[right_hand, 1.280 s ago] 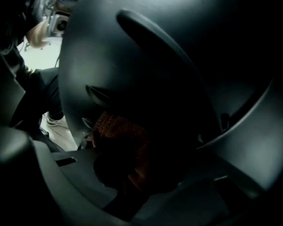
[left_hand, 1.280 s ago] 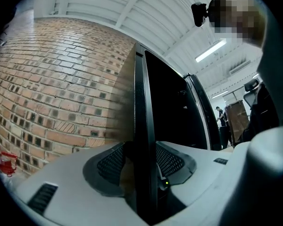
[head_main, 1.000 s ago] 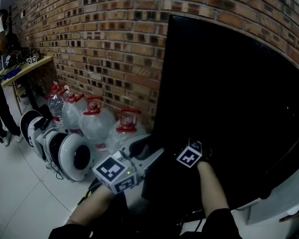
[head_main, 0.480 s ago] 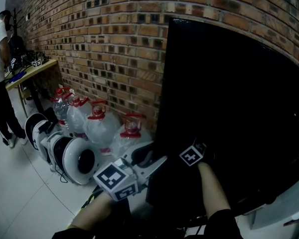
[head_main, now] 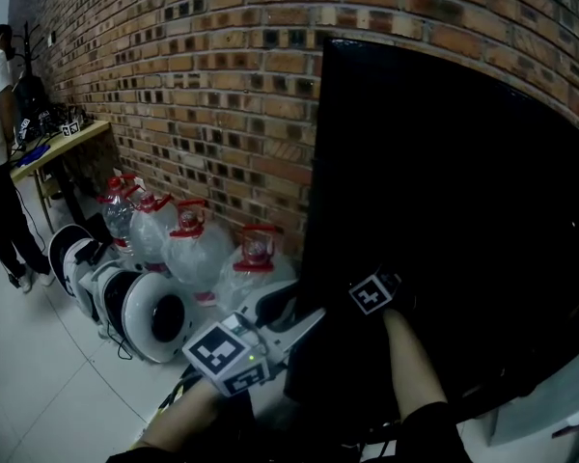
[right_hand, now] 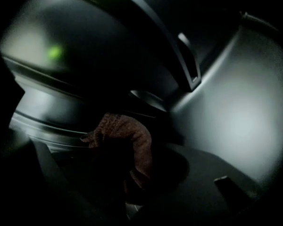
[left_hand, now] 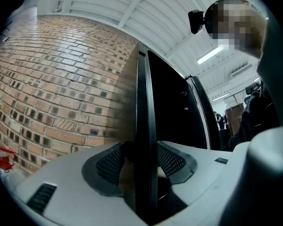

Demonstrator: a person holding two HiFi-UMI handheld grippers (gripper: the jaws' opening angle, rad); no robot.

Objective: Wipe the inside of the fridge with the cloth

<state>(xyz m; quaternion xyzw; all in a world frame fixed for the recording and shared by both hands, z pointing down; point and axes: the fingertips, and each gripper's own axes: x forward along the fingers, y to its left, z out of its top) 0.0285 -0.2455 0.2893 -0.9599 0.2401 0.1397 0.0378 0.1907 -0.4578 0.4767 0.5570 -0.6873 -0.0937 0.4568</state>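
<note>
The tall black fridge door [head_main: 444,220] fills the right of the head view. My left gripper [head_main: 294,304] straddles the door's left edge [left_hand: 146,126]. Its jaws are opening, and a thin gap shows beside the left pad [left_hand: 111,163]. My right arm reaches past the door, so only that gripper's marker cube [head_main: 372,294] shows from the head. In the right gripper view, my right gripper [right_hand: 127,173] is shut on a crumpled brown cloth [right_hand: 127,133] inside the dark fridge, near pale curved inner walls [right_hand: 236,117].
A brick wall [head_main: 203,85] stands behind and left of the fridge. Several water jugs with red caps [head_main: 191,249] and white round machines [head_main: 145,316] crowd the floor at its foot. A person [head_main: 0,162] stands by a wooden table [head_main: 58,143] at the far left.
The head view has shifted a little. My left gripper stays at the door edge, slightly lower in the picture. The right arm holds its place behind the door.
</note>
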